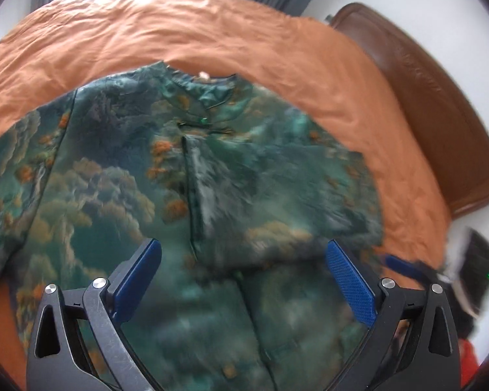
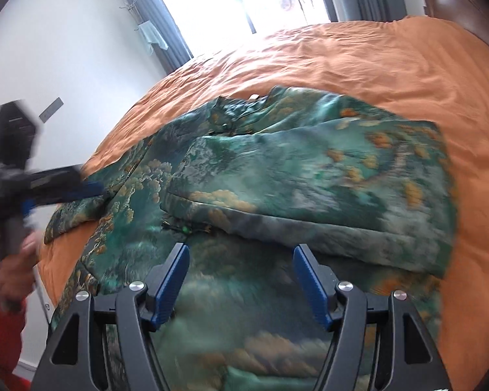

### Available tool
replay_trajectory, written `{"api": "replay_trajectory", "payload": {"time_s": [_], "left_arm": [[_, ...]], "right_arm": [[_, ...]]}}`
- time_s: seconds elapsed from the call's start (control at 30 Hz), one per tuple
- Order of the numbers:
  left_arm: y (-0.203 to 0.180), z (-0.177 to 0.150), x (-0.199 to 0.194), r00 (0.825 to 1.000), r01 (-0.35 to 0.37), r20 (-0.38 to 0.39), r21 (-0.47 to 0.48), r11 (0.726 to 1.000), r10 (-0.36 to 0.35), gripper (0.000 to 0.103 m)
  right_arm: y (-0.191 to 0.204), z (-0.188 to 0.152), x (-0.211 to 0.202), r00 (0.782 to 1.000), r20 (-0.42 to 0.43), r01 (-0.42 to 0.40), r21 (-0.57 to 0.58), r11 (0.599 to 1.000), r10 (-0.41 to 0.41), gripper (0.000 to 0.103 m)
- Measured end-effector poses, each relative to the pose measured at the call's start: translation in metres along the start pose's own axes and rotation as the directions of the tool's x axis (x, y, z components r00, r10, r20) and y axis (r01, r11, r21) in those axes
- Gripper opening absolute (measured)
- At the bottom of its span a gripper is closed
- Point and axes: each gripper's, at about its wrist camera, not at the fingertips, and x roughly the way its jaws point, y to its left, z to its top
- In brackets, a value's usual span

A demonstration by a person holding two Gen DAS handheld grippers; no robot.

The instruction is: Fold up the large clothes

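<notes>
A bedroom with white walls held a bed covered in a rumpled orange sheet, a bright window with grey curtains behind it and a brown padded headboard at one side. Spread across the middle of the sheet lay a large green garment, printed with misty mountains, clouds and small orange trees. It lay front up, its collar toward the window. In the right wrist view one sleeve was folded across the chest, forming a wide flat panel, while the other sleeve reached out flat toward the bed's edge.

The left claw hovered above the lower front of the garment, its blue pads spread wide with only cloth seen beyond them, nothing between them. The right claw hung over the garment's lower part just below the folded sleeve, its pads also spread apart and gripping nothing. In the right wrist view the left claw appeared blurred at the far left, held in a person's hand, with a red sleeve below it.
</notes>
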Motion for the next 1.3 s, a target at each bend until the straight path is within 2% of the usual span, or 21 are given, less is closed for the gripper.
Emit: {"api": "replay_trajectory", "payload": {"time_s": [0.03,0.1,0.17,0.23,0.27,0.3,0.37,0.4,0.43,0.5,0.7,0.8,0.93,1.03,1.13,1.2,1.3], "left_arm": [[0.002,0.005,0.015,1.0,-0.021,-0.018,-0.004,1.0,0.021,0.098],[0.004,0.012,0.04,0.997,-0.044,-0.066,-0.007,0.999,0.044,0.081],[0.008,0.015,0.059,0.993,-0.055,-0.106,-0.009,0.998,0.054,0.071],[0.014,0.016,0.073,0.99,-0.077,-0.122,-0.029,0.997,0.073,0.053],[0.018,0.015,0.076,0.99,-0.076,-0.122,-0.042,0.996,0.07,0.032],[0.021,0.014,0.077,0.99,-0.084,-0.114,-0.054,0.995,0.077,0.022],[0.027,0.011,0.078,0.993,-0.073,-0.095,-0.075,0.995,0.066,0.015],[0.03,0.009,0.077,0.994,-0.069,-0.087,-0.083,0.994,0.062,0.014],[0.032,0.007,0.076,0.995,-0.066,-0.082,-0.086,0.994,0.059,0.014],[0.033,0.005,0.075,0.995,-0.074,-0.076,-0.073,0.995,0.069,0.014],[0.03,0.006,0.081,0.991,-0.111,-0.073,-0.029,0.993,0.108,0.014],[0.034,0.005,0.084,0.992,-0.101,-0.075,-0.038,0.994,0.098,0.015],[0.035,0.006,0.094,0.993,-0.093,-0.079,-0.043,0.995,0.09,0.016],[0.039,0.004,0.091,0.993,-0.093,-0.076,-0.042,0.995,0.089,0.016],[0.041,0.003,0.087,0.993,-0.094,-0.073,-0.037,0.995,0.092,0.017],[0.041,0.002,0.087,0.993,-0.097,-0.072,-0.038,0.995,0.094,0.017],[0.04,0.001,0.086,0.992,-0.105,-0.071,-0.041,0.994,0.102,0.017]], "right_arm": [[-0.005,0.0,-0.013,1.0,0.007,0.014,-0.007,1.0,-0.014,0.068],[-0.015,0.003,-0.037,0.999,0.025,0.047,-0.022,0.999,-0.046,0.068],[-0.032,0.01,-0.061,0.995,0.041,0.093,-0.017,0.996,-0.092,0.068],[-0.05,0.019,-0.075,0.992,0.039,0.123,-0.005,0.992,-0.123,0.068],[-0.059,0.026,-0.079,0.989,0.036,0.142,-0.004,0.99,-0.142,0.068],[-0.068,0.032,-0.081,0.986,0.031,0.163,-0.006,0.987,-0.163,0.068],[-0.085,0.045,-0.074,0.984,-0.005,0.181,-0.009,0.984,-0.181,0.063],[-0.094,0.05,-0.067,0.984,-0.019,0.18,0.004,0.984,-0.18,0.052],[-0.103,0.056,-0.061,0.983,-0.031,0.182,0.023,0.983,-0.182,0.045],[-0.119,0.066,-0.042,0.98,-0.043,0.196,0.061,0.979,-0.194,0.045],[-0.138,0.083,0.037,0.968,-0.039,0.25,0.053,0.967,-0.248,0.045],[-0.15,0.088,0.074,0.959,-0.068,0.28,0.059,0.958,-0.276,0.045],[-0.166,0.086,0.104,0.957,-0.125,0.273,0.088,0.958,-0.261,0.044],[-0.17,0.086,0.103,0.959,-0.136,0.261,0.096,0.961,-0.247,0.044],[-0.16,0.086,0.079,0.97,-0.104,0.231,0.084,0.969,-0.222,0.044],[-0.149,0.079,0.06,0.978,-0.095,0.193,0.063,0.979,-0.187,0.044],[-0.133,0.059,0.043,0.978,-0.12,0.171,0.018,0.985,-0.168,0.044]]}}
